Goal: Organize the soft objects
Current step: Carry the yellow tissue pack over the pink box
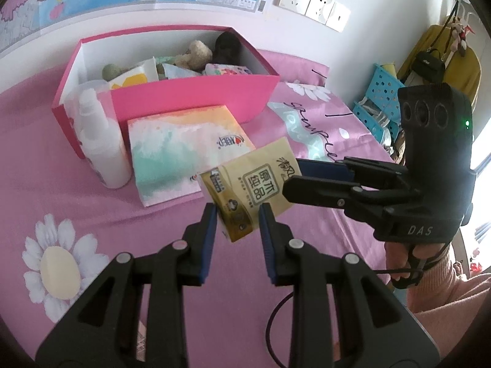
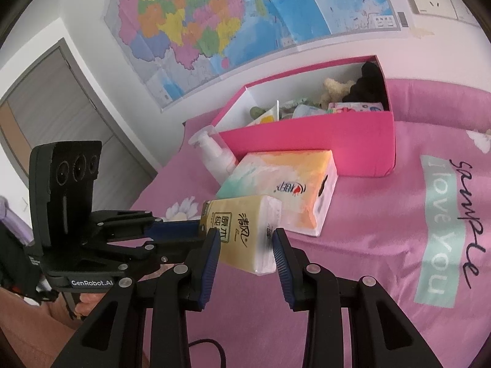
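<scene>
Beside the pink box point(image 2: 313, 141), only right wrist shows the door point(image 2: 46, 98)

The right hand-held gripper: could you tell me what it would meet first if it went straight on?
Probably the large tissue pack on the bed, just beyond the yellow pack it grips; depth is unclear.

two grippers, left point(image 1: 237, 211) and right point(image 1: 293, 178), two tissue packs, one yellow point(image 1: 254, 184) and one pastel point(image 1: 184, 150), one pink box point(image 1: 190, 101), one white pump bottle point(image 1: 101, 144), two plush toys in box, tan point(image 1: 195, 53), dark point(image 1: 225, 46), one wall map point(image 2: 214, 24)
</scene>
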A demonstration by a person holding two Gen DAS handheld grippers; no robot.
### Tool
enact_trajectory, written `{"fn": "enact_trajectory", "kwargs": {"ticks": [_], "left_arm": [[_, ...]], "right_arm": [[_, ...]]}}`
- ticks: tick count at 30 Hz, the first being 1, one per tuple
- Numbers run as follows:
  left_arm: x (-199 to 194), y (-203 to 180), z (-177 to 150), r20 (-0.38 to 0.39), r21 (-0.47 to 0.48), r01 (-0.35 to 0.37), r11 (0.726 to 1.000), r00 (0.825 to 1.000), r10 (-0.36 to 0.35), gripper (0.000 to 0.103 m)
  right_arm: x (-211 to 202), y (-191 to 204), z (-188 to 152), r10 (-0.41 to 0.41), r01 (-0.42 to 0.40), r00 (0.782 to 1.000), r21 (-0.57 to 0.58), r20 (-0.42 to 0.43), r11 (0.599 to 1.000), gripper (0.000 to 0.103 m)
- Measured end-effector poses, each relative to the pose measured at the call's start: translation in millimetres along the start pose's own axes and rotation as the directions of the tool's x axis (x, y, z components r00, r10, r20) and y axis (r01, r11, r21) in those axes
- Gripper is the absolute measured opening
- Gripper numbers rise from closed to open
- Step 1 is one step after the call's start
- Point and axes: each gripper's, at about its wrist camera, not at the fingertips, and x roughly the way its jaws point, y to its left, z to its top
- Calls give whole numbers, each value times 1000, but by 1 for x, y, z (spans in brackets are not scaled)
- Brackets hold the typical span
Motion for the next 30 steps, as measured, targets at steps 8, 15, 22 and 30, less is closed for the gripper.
{"fn": "enact_trajectory", "kwargs": {"ticks": [8,15,22,30], "left_arm": [[-3,-1,6,21,8,-16,1000,1000,16,29],[-5,-2,12,35,14,-24,1000,999,23,29],[-5,-3,17,49,22,-30,999,998,29,29],[-4,-2,22,60,27,-31,999,998,29,29]], "right_arm": [[1,-2,7,-3,3,1000,-7,12,1000,36],[2,-4,12,0,0,1000,-12,17,1000,36],[3,-8,19,3,-2,1000,-20,20,1000,36],[2,-12,26,1,0,1000,-25,30,1000,36]]}}
